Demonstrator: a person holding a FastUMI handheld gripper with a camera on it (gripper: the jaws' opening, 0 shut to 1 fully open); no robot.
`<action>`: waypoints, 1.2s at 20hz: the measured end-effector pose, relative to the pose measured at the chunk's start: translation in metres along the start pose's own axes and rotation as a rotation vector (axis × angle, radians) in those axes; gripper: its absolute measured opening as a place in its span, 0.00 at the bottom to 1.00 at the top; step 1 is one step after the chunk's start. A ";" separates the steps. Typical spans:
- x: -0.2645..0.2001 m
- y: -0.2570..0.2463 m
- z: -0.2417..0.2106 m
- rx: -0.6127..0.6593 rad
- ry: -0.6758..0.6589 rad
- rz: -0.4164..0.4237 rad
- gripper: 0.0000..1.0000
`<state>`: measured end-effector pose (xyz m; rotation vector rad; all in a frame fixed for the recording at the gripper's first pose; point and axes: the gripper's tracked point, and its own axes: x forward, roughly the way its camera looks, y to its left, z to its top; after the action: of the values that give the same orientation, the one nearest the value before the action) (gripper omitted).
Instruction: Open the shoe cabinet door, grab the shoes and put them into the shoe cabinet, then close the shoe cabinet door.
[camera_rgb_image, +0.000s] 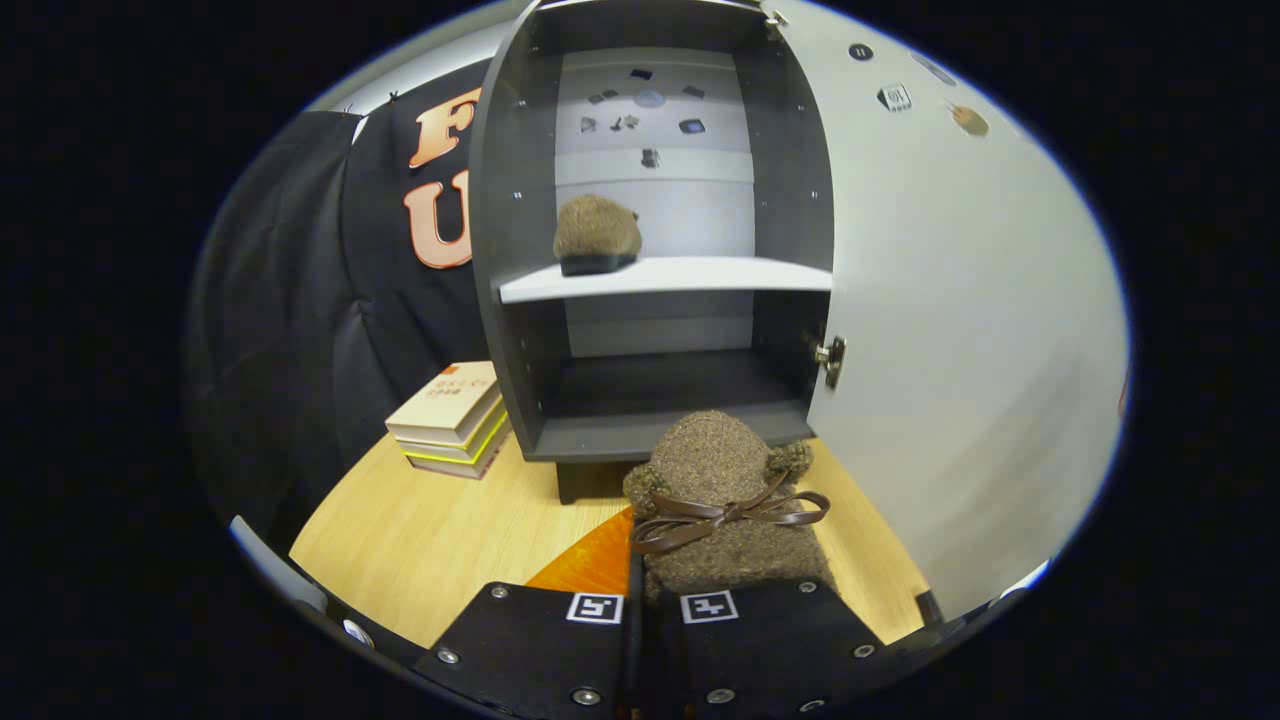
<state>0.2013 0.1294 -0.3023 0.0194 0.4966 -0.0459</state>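
The claw is pressed nearly together, its two flat fingers pinching the heel edge of a shoe that sticks out just ahead of them. This shoe is a rounded slipper of coarse, nubbly brown fabric, with a thin, glossy brown leather-like bow tied across its top. Its toe points away from the claw, toward the cabinet; whether it hangs clear of the counter or rests on it cannot be told.

Straight beyond the shoe stands the cabinet, a boxy piece with matte dark grey side walls and a paler back panel. Its door, a smooth, plain light slab, is swung wide open on the claw's right, hung on a small metal hinge at the cabinet's edge. Inside, a flat pale shelf splits the cabinet into an upper and a lower compartment. A second shoe of the same fuzzy brown fabric, with a dark sole, sits on this shelf toward its left side. The lower compartment, with a dark floor, lies directly beyond the held shoe's toe.

The counter has a light wood-grain surface; an orange patch lies on it just ahead of the left finger. Ahead and to the claw's left, beside the cabinet, rests a neat stack of books.
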 end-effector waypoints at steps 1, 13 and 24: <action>-0.008 0.002 0.013 -0.005 -0.016 0.008 0.07; -0.030 0.000 0.111 -0.050 -0.109 0.000 0.07; 0.101 -0.031 0.175 -0.032 -0.081 0.038 0.07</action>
<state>0.3719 0.0889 -0.1966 -0.0046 0.4155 -0.0013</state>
